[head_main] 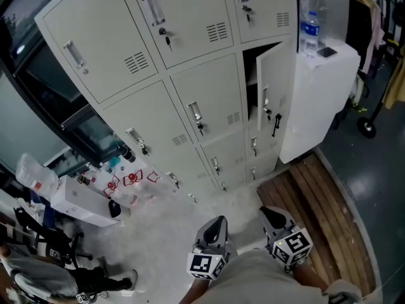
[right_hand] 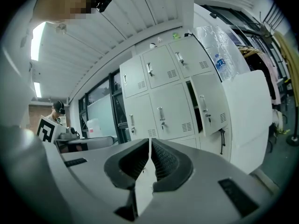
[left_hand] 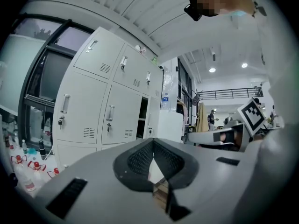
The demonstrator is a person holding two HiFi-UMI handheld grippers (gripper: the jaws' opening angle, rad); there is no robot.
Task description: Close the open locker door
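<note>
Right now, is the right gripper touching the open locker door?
Apart. The head view shows the right gripper held low, with floor between it and the open locker door.

Locker area of a large, industrial-style workspace: a bank of grey metal lockers (head_main: 190,75), one door (head_main: 273,87) ajar, is set beside a dark-framed window wall (left_hand: 46,78). A wooden platform (head_main: 316,211) is laid on the pale concrete floor (head_main: 171,233). A railed mezzanine (left_hand: 229,93), ceiling lights (left_hand: 212,70) and hung garments (left_hand: 202,118) are seen beyond.
</note>
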